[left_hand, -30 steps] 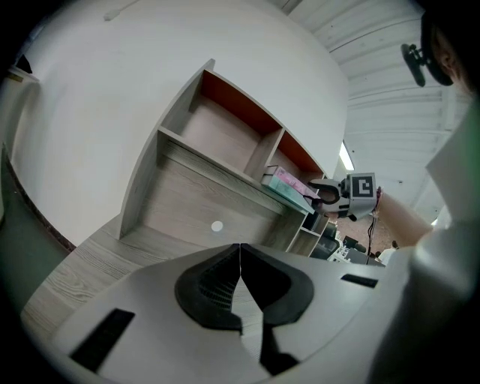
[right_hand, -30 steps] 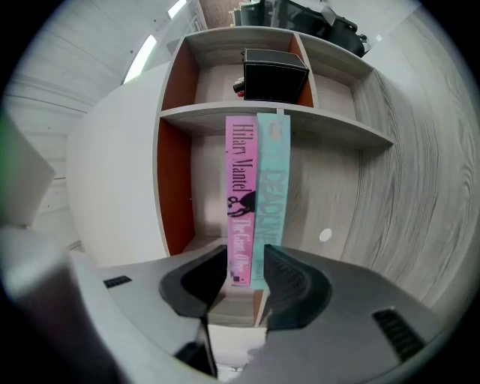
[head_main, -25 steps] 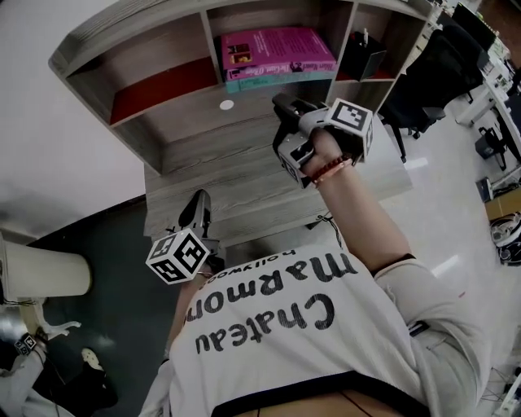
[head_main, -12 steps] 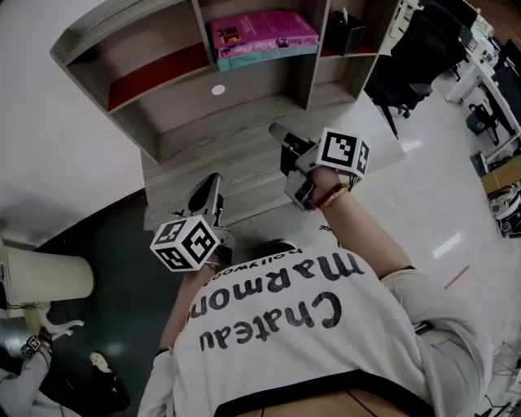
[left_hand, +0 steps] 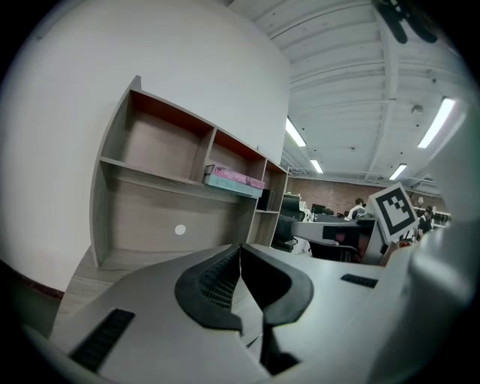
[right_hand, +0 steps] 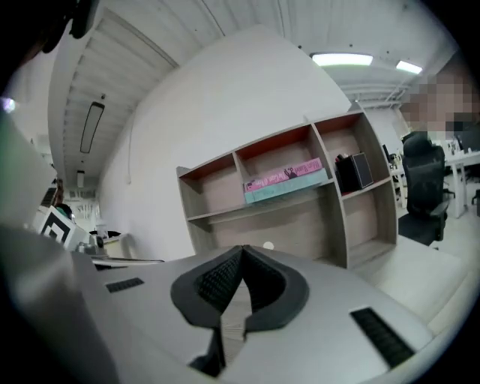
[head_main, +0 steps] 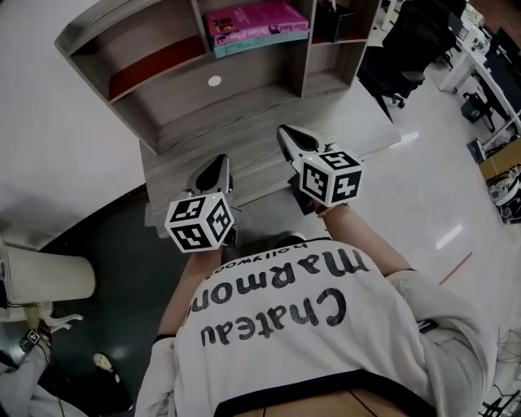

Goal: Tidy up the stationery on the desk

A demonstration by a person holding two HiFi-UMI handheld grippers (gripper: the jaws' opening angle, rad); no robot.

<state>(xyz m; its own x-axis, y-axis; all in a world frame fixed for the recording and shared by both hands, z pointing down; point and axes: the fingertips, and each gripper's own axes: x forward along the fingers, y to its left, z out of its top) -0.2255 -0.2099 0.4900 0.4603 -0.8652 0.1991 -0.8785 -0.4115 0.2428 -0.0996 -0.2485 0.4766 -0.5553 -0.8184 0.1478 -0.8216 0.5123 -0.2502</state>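
Hutch [head_main: 175,122] on desk [head_main: 244,159]. Holds pink and teal books [head_main: 256,23] stacked flat in upper middle bay, black box [right_hand: 354,172] in upper right bay. Black chair [head_main: 399,65] right of desk. Left gripper [left_hand: 240,247]: closed, empty. Right gripper [right_hand: 241,249]: jaws just closing to meet, nothing between. Both over desk's near edge, well short of books.

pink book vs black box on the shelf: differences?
Colour: the pink book is bright, the black box dark. Pose: the pink book lies flat, the black box stands. Place: the pink book rests on a teal book in the middle compartment of the shelf unit, the black box in the right one. Both sit on the same upper level.
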